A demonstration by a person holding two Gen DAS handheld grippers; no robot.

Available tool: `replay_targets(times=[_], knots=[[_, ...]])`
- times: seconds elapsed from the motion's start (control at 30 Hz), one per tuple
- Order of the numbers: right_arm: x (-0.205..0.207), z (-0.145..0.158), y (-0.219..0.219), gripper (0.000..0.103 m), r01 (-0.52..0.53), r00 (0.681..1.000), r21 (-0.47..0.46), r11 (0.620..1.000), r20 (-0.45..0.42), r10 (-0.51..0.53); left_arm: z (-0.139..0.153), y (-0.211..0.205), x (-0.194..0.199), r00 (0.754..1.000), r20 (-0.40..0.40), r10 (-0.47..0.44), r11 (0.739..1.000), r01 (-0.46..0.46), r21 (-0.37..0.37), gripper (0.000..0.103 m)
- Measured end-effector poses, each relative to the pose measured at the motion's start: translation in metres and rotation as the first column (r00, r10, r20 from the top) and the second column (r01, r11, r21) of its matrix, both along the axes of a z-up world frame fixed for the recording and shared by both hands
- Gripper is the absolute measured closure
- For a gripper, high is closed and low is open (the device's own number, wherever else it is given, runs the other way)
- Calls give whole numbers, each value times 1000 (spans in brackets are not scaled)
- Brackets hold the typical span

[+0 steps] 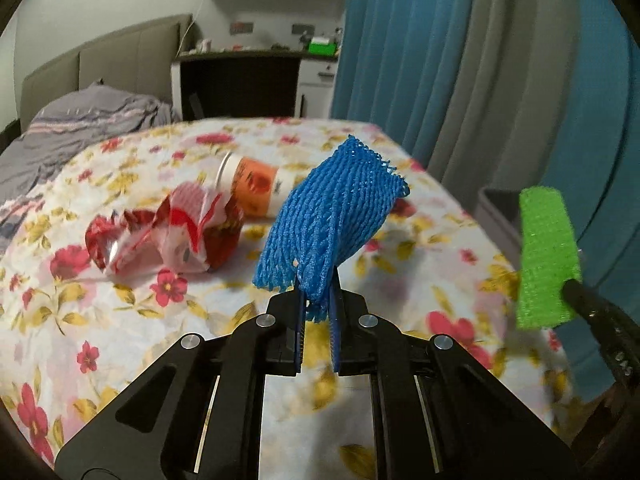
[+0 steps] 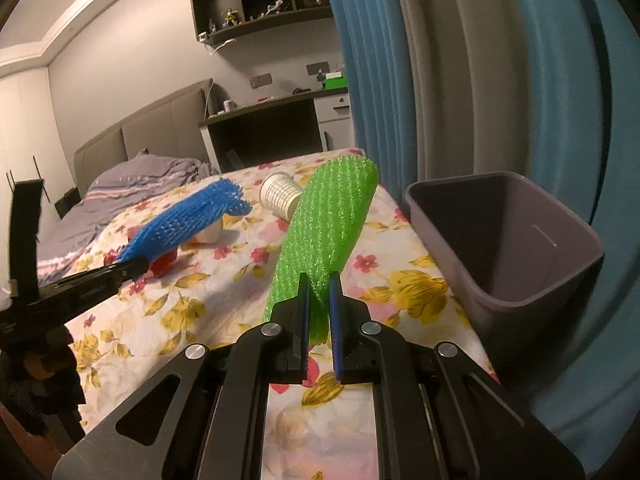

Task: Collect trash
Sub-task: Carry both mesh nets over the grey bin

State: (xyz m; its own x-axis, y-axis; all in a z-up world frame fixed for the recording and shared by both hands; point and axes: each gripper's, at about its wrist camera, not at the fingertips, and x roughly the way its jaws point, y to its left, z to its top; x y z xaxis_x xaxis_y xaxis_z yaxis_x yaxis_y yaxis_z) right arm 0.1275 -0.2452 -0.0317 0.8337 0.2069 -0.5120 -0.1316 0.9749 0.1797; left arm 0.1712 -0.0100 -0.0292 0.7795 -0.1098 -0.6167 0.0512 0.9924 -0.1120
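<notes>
Right tongs [image 2: 319, 280]: jaws drawn narrow, clamped on the lower end of the green foam net sleeve [image 2: 328, 232]. The sleeve stands up and away from the tips, leaning slightly right, with its free end above the bed.

The relation that matters: the grey bin [image 2: 576, 280] sits at the bed's edge, to the right of your right tongs and near them, its mouth open and facing up. Your right hand is clearly the nearer one. The sleeve's long axis runs forward, so I judge you need to swing right and clear the near rim before letting go; the free end could catch on the bin wall.

Left tongs [image 1: 318, 280]: also drawn narrow, pinching the bottom edge of the blue foam net sleeve [image 1: 332, 216]. It fans up and forward from the tips, lifted off the bed. From the right wrist view, the left tongs [image 2: 134, 267] come in from the far left, well apart from the bin, with your right tongs between the two. Likely the green piece goes in first.

Left on the floral bedsheet [image 1: 120, 320]:
- crumpled red-and-white wrapper [image 1: 160, 236], ahead and left of the left tongs
- orange-labelled cup [image 1: 256, 188] on its side, just behind the wrapper
- white ribbed paper cup [image 2: 280, 196], tipped over, farther up the bed
</notes>
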Motion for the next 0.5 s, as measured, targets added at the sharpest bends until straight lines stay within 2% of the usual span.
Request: replay_targets(times=[0.5], knots=[[-30, 35, -51, 93, 91, 990, 34, 995, 106, -94, 40, -66, -23, 989, 100, -107, 994, 106, 22, 94]])
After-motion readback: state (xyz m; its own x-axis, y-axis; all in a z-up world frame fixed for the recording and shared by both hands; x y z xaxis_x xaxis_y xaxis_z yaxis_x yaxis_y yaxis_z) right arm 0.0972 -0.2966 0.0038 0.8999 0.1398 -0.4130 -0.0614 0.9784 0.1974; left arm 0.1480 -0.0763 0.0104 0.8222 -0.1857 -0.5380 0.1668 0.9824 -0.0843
